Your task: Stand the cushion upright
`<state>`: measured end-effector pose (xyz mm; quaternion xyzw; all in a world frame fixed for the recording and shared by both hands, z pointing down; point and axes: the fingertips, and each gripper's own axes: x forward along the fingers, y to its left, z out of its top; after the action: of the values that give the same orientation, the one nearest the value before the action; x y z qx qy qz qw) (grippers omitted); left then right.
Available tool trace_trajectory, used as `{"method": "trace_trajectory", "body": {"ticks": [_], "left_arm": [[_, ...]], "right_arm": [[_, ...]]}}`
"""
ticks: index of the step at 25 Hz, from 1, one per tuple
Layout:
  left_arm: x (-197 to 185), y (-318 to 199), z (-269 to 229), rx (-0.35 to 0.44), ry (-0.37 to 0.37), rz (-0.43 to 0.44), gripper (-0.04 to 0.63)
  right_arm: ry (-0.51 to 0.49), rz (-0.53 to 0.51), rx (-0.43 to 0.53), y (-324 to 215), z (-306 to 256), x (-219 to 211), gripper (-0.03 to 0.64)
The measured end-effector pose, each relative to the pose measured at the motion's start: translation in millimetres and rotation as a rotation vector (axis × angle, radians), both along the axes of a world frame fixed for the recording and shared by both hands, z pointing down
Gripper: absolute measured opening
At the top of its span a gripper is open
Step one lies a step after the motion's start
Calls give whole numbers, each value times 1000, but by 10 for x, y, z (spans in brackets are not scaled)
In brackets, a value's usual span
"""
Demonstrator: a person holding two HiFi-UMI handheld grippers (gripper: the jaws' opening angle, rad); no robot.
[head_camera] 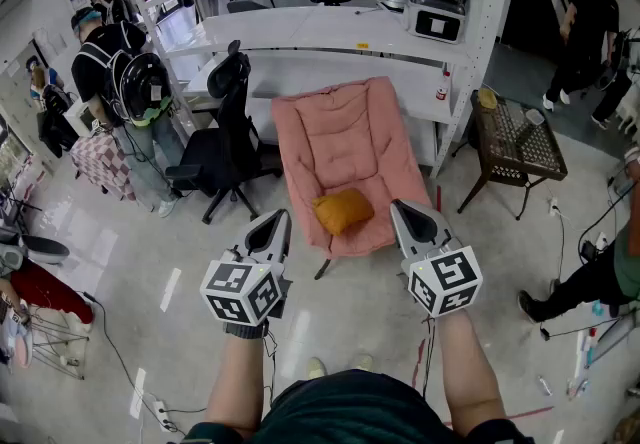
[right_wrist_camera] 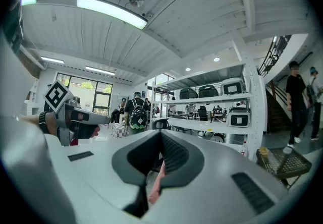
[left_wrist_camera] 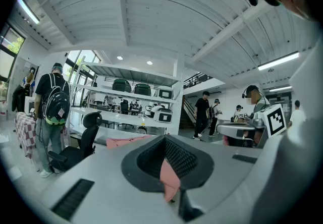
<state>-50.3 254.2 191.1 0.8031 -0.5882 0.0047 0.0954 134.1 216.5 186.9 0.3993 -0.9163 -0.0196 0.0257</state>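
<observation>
The white shelving (head_camera: 330, 27) ran across the back, its top cut off by the picture's edge. Before it stood the pink lounge chair (head_camera: 345, 132), its legs mostly hidden under the padded seat. A black office chair (head_camera: 225, 147) stood just beside it on the left, and a dark lattice side table (head_camera: 520, 142) stood apart on the right. The orange cushion (head_camera: 342, 210) lay slumped on the front of the pink seat, not upright. The left gripper (head_camera: 274, 224) and right gripper (head_camera: 404, 212) hung level in front of the chair, one either side of the cushion in the head view. Both were clenched on nothing. In both gripper views the jaws blocked the cushion, and only a pink sliver showed below them.
</observation>
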Motion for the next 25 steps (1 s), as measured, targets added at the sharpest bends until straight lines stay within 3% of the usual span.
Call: {"method": "trace_trajectory", "body": {"ticks": [10, 25], "left_arm": [[152, -16, 1, 5, -8, 2, 5], [403, -72, 88, -18, -31, 0, 5]], "right_arm": [[6, -4, 5, -21, 39, 116, 3], [-64, 10, 18, -48, 72, 402, 3]]}}
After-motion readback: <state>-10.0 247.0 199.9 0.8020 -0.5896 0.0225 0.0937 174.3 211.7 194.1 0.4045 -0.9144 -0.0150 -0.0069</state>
